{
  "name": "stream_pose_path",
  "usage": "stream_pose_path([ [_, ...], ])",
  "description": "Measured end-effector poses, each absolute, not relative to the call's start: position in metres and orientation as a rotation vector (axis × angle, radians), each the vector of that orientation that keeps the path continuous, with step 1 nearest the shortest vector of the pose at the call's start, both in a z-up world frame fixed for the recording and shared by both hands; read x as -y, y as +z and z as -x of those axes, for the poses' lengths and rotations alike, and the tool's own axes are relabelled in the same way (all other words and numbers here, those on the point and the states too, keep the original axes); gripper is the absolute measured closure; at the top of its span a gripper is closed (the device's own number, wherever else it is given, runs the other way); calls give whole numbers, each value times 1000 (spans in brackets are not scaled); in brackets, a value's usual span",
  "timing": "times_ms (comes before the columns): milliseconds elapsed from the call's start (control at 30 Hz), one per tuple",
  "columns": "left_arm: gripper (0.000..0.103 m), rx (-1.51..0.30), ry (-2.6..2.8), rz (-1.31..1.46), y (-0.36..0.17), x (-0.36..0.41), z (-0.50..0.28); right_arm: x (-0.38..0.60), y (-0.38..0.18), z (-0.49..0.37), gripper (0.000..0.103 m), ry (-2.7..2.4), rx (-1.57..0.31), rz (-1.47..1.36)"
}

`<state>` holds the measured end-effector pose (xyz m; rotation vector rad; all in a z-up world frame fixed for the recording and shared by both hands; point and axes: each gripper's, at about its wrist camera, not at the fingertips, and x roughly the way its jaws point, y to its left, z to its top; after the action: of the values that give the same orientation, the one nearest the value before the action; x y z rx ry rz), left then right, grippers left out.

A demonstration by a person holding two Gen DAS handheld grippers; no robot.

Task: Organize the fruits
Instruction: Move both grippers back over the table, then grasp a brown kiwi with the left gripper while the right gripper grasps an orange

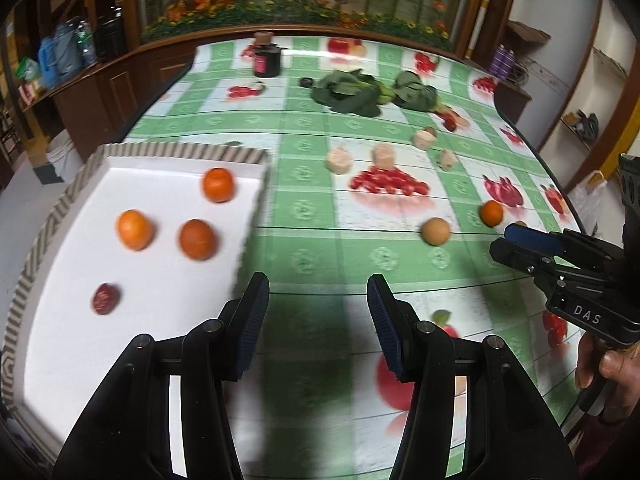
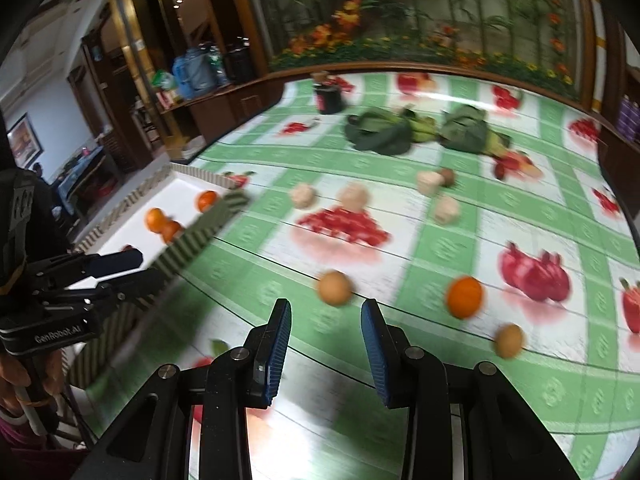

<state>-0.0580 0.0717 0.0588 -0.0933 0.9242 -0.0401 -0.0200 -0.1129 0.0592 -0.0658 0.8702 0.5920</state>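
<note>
While three oranges (image 1: 196,238) and one small dark red fruit (image 1: 105,299) are already gathered in the white tray (image 1: 120,356) with the striped rim, the sorting is judged to be only partly done. Out on the green checked tablecloth (image 1: 304,264) one orange (image 2: 464,296) and two tan round fruits are left loose, the nearer (image 2: 335,287) lying just ahead of the right gripper (image 2: 326,344) and the other (image 2: 509,341) off to its right. Pale chunks (image 1: 339,160) and leafy greens (image 1: 352,92) farther back are untouched, and what the chunks are cannot be told. Nothing is held: the left gripper (image 1: 318,324) is seen with its jaws apart over bare cloth beside the tray, and the right gripper is likewise open and empty. At least three pickups are judged to remain
</note>
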Motion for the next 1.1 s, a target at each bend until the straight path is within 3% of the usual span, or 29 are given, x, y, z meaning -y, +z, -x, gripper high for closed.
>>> stream_pose_path([
  [400, 52, -975, -140, 30, 45, -12, 25, 177, 38, 0, 67, 487, -918, 17],
  [1100, 52, -1001, -141, -17, 20, 32, -31, 167, 18, -51, 66, 523, -942, 82],
])
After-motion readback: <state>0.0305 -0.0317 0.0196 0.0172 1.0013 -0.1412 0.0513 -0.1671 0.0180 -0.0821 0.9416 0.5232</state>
